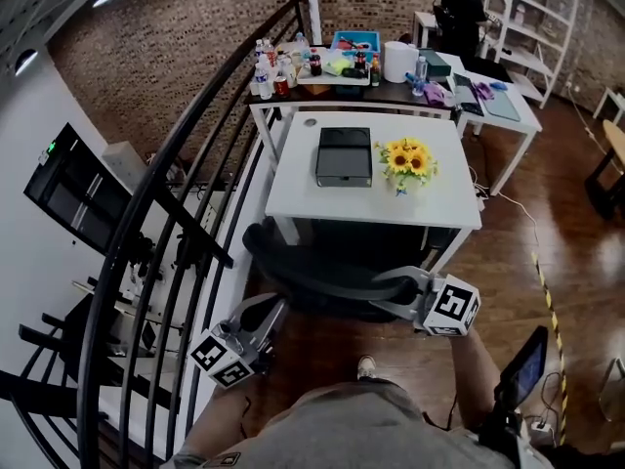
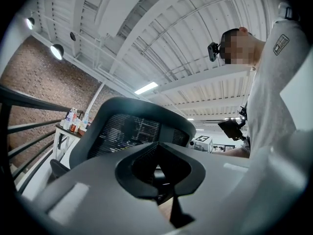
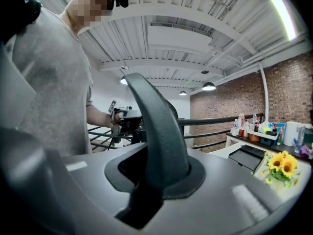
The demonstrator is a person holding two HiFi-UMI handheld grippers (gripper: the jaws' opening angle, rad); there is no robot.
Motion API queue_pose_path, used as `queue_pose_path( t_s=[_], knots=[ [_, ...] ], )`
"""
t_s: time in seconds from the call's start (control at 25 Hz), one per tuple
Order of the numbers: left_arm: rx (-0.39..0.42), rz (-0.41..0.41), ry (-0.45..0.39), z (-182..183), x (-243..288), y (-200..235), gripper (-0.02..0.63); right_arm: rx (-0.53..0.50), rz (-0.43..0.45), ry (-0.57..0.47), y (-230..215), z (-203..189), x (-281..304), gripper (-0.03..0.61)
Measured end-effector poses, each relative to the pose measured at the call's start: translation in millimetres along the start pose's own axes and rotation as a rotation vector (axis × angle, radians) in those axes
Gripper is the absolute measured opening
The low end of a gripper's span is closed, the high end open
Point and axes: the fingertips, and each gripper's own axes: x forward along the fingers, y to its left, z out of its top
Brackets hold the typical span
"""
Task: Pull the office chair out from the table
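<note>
The office chair is seen tucked against the near edge of the white tabletop. Its seat is hidden beneath, and only the dark curved backrest shows in the head view. The backrest's long axis runs left to right, parallel to that near edge, so the pull is judged to run straight back toward the person, across that axis.

The right gripper is set on the right end of the backrest's top rim. In the right gripper view its jaws are partly closed, and the dark rim of the chair is clamped between them and rises upright out of the gap.

The left gripper is held just beside the left end of the backrest. In the left gripper view its jaws are pressed fully together with nothing between them, and the mesh back is seen a little ahead of them. No contact with the chair can be made out there.

The chair is therefore gripped on one side only. A pull from the right end alone is judged likely to swivel the backrest rather than roll the chair out squarely. The black railing lies close on the left.
</note>
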Motion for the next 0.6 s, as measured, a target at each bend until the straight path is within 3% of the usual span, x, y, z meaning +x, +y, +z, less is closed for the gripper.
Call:
queue_pose_path(
  t_s=[0.32, 0.6],
  knots=[
    [0.008, 0.02, 0.012, -2, 5, 15, 0.002, 0.008, 0.106, -0.02, -4, -11, -57, 0.089],
    [0.025, 0.025, 0.072, -15, 15, 34, 0.002, 0.055, 0.126, -0.024, -20, -22, -98, 0.087]
  ],
)
